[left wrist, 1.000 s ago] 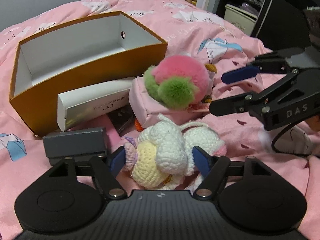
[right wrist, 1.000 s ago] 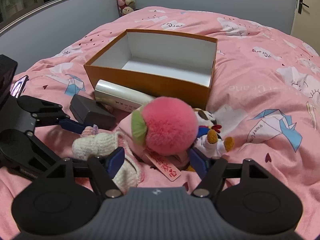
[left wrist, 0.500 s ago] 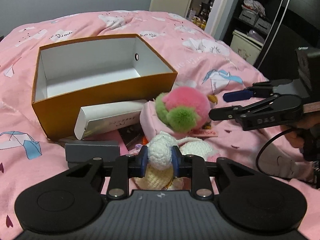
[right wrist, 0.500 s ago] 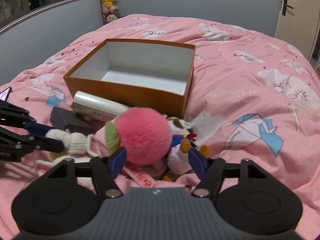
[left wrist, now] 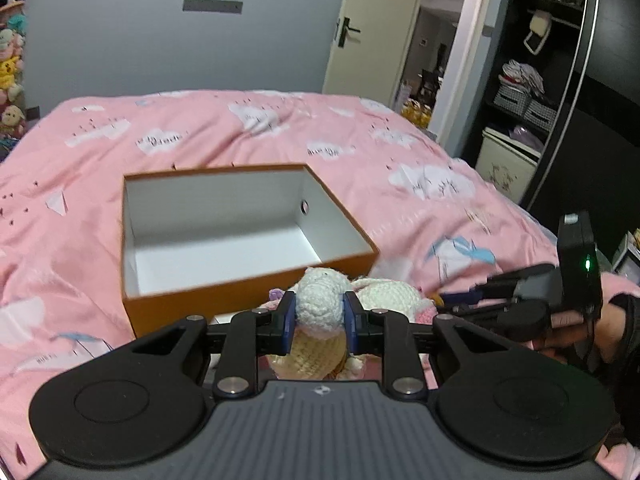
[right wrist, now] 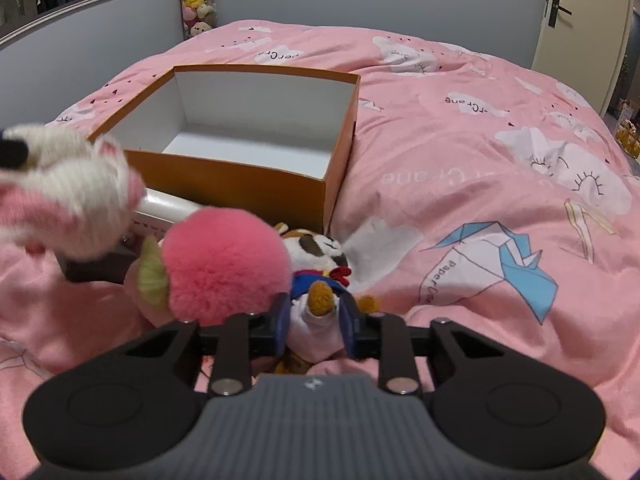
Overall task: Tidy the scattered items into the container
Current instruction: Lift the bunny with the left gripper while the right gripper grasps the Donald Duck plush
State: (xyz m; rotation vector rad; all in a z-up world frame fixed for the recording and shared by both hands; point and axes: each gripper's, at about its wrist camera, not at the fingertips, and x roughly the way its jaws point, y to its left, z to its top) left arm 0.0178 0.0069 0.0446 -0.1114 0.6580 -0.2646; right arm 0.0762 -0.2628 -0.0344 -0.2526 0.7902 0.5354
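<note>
Orange cardboard forms the outside of the open rectangular box (left wrist: 224,304), whose smooth white inside is seen at the centre of the left wrist view; its long axis runs roughly left to right across that frame, and it lies on the pink quilted bedcover (left wrist: 248,128) printed with white clouds and folded paper cranes. Just below the box's near wall, the left gripper (left wrist: 319,316) is seen with its blue pads pressed into the knobbly head of a white crocheted yarn toy (left wrist: 320,300), whose cream-yellow knitted part hangs beneath the pads and whose long white ears trail toward the right of the frame. In the right wrist view the same toy appears blurred at the left edge, raised clear of the bedcover.

At the lower centre of the right wrist view, the right gripper (right wrist: 314,318) has just been closing, and its blue pads are now pinched on the white cloth body of a small plush doll (right wrist: 320,256) with a blue top and brown limbs; its head points away toward the box. A round, fluffy pink pompom toy (right wrist: 224,268) with a green tuft is touching the doll on its left. A glossy white carton (right wrist: 160,216) lies along the box's front wall.
</note>
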